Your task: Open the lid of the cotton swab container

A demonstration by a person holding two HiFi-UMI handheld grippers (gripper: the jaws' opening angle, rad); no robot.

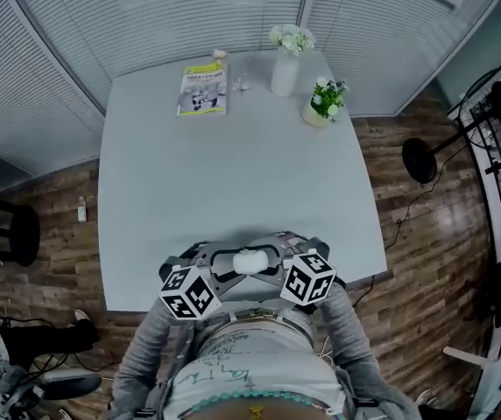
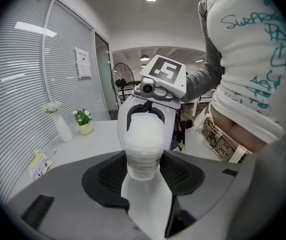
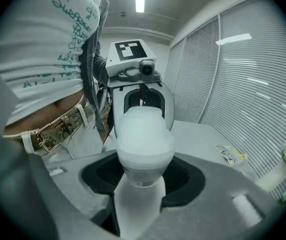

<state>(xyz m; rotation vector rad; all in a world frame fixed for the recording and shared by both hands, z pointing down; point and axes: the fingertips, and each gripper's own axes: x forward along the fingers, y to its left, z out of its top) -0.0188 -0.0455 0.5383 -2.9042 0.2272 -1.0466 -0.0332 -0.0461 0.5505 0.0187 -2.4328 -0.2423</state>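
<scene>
**Holding the Cotton Swab Container Between Both Grippers**

1. Position of the work piece. The cotton swab container (image 1: pixel 252 259) is held clear of the table (image 1: pixel 233 173), over its near edge and close to the person's body. It lies on its side, with one end pointing left and the other right. The lid is not yet off.

2. Reason for the hold. The left gripper (image 2: pixel 144 179) and the right gripper (image 3: pixel 142 184) face each other along the container's long axis. Each one takes an opposite end. This appears to be the set-up for separating lid from body: one gripper anchors the container while the other pulls or twists. Holding it above the table gives both grippers free room to work. The booklet (image 1: pixel 203 88), the vase (image 1: pixel 285 70) and the potted plant (image 1: pixel 322 103) stand at the far edge, well apart from the work.

3. Left fingers. The jaws stand partly apart and clamp the container's left end. The dark pads (image 2: pixel 108 176) bear on its sides. Small print shows on this end, so it is probably the body.

4. Right fingers. The jaws stand somewhat wider and clamp the right end. The pads (image 3: pixel 103 171) bear on a frosted, rounded section, which is probably the lid. The seam between lid and body cannot be placed with certainty.

5. Caution. The container is smooth and rounded. A pull along its axis could make it slip from either pair of pads.
</scene>
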